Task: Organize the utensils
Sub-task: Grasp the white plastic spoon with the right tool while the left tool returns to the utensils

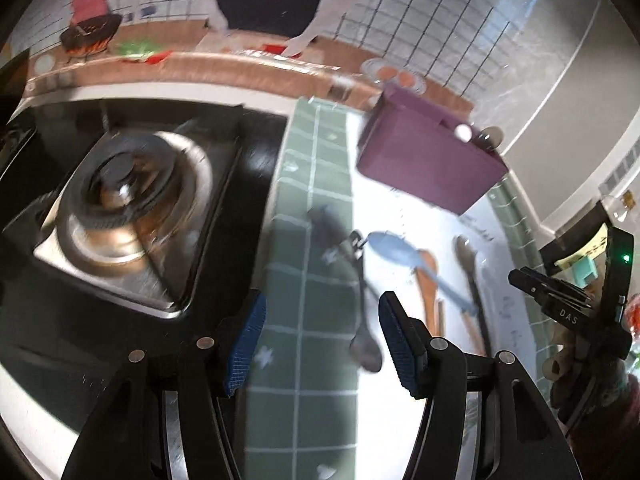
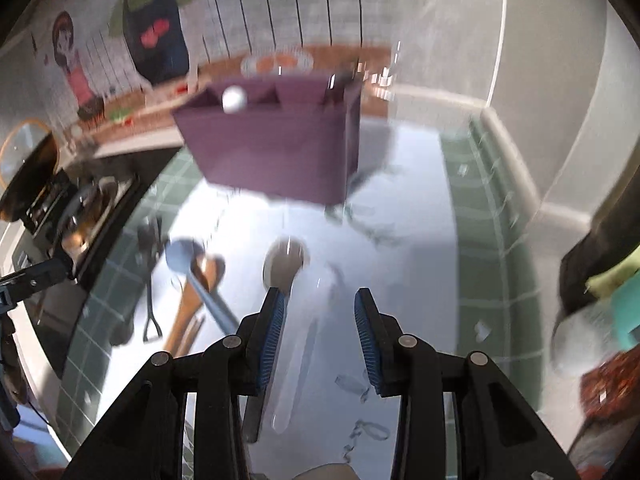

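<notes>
Your right gripper (image 2: 320,332) hangs open and empty over a grey spoon (image 2: 285,266) at centre frame, below the purple organizer (image 2: 272,152). It looks light, stiff and slick; pinch the handle mid-length. Your left gripper (image 1: 320,344) is also open, holding nothing.

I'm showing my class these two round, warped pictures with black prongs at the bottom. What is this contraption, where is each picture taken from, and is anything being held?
A person holds a two-finger gripper in each hand; each carries a wide-angle camera looking along its fingers. One picture is from the left gripper, the other from the right gripper. Both stand open and hold nothing. On the counter lie a blue spoon, a wooden spoon, a metal spoon and a dark utensil. Behind them stands a purple utensil box; a stove burner sits to the left.
</notes>
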A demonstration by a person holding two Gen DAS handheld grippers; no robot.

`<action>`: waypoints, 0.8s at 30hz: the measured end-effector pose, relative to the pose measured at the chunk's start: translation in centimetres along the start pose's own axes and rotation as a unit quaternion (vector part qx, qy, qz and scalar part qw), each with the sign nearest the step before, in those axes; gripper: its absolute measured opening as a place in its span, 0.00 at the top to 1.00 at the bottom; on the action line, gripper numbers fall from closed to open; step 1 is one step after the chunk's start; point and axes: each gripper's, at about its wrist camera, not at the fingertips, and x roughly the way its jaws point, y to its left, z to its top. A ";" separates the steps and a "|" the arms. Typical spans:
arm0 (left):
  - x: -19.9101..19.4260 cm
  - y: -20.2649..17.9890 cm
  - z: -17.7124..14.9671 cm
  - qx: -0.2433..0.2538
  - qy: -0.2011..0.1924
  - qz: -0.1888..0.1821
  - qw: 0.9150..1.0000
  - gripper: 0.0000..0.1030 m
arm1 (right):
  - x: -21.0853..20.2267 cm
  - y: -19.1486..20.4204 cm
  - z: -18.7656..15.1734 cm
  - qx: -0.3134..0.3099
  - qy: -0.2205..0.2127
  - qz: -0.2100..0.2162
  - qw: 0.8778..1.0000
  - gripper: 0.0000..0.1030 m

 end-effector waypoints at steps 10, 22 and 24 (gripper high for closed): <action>-1.2 0.0 -1.8 0.013 0.008 0.011 1.000 0.42 | 3.7 0.5 -0.8 0.006 0.021 -0.033 0.999 0.66; -0.3 -1.2 -2.4 0.020 0.033 0.006 0.999 0.42 | 5.3 1.7 0.5 -0.026 0.012 -0.059 0.998 0.65; -0.1 -1.4 -2.4 0.023 0.035 0.007 0.999 0.42 | 5.3 1.7 0.6 -0.023 0.012 -0.060 0.998 0.70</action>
